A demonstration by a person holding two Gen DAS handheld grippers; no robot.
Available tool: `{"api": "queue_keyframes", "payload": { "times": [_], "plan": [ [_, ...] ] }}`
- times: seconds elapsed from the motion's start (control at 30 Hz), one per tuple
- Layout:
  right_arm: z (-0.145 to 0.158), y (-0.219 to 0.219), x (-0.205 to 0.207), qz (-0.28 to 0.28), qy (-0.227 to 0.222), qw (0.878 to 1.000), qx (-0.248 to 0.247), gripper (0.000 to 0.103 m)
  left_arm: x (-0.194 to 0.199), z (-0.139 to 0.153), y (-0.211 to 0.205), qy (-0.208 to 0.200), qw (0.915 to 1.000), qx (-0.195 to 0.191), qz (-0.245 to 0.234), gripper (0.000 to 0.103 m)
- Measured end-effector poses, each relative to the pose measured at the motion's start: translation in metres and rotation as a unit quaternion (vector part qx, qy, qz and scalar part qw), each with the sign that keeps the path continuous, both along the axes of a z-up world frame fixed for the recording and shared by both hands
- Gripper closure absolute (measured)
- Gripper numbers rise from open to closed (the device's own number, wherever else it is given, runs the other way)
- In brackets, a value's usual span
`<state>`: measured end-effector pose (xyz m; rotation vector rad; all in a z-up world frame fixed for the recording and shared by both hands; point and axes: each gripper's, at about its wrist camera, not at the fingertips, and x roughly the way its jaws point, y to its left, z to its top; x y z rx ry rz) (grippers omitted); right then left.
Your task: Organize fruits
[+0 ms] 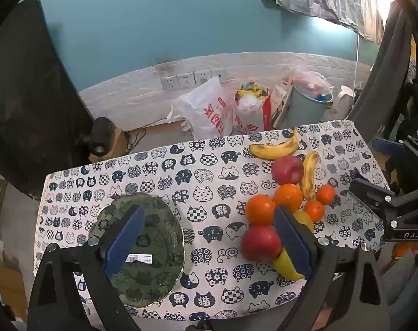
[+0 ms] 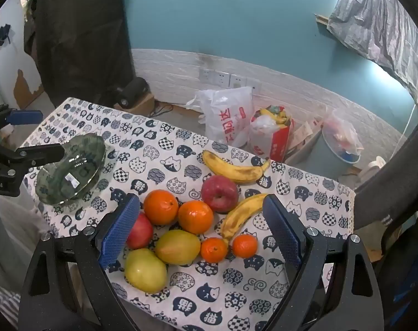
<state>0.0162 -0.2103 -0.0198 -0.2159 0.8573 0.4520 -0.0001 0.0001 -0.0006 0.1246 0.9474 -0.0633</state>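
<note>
cat-print tablecloth [image 2: 181, 298]: fruit pile [image 2: 187, 220] between open right jaws.

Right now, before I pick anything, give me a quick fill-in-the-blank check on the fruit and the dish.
1. The green glass dish holds ____ fruit.
2. The number of bananas on the cat-print tablecloth is ____.
3. Both the left gripper and the right gripper stand ____, gripping nothing.
4. The far banana lies just behind a red ____.

Missing words: no; two; open; apple
</note>
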Motion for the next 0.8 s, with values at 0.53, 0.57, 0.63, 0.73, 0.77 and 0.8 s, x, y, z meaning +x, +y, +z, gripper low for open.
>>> {"api": "queue_keyframes", "payload": {
  "times": [0.53,0.57,0.63,0.73,0.77,0.8],
  "plan": [
    [-0.0010,0.0009,-0.0003,0.001,0.003,1.000,-0.002,0.014,0.0007,-0.0031,-0.0015,0.005,0.9999,0.008,-0.007,0.008],
    [-0.0012,0.0011,-0.0004,0.001,0.003,1.000,-0.002,0.014,0.0011,-0.0038,-0.0015,0.005,0.9999,0.008,-0.007,0.008],
    [-0.0013,0.0010,-0.0003,0.001,0.004,1.000,-0.001,0.014,0.0001,-0.0038,-0.0012,0.006,0.9999,0.006,-0.008,0.008],
    [-0.0018,0.0003,0.0012,0.003,0.002,1.000,0.001,0.014,-0.0008,-0.0043,-0.0019,0.004,0.9999,0.006,-0.008,0.008],
    [-0.0033,0.0001,0.0008,0.004,0.001,1.000,0.001,0.014,-0.0011,-0.0044,-0.0016,0.003,0.9999,0.005,-0.008,0.008],
    [-0.0037,0.0005,-0.0007,0.005,0.000,1.000,0.001,0.014,-0.0014,-0.0046,-0.0017,0.002,0.9999,0.005,-0.009,0.008]
  ]
}}
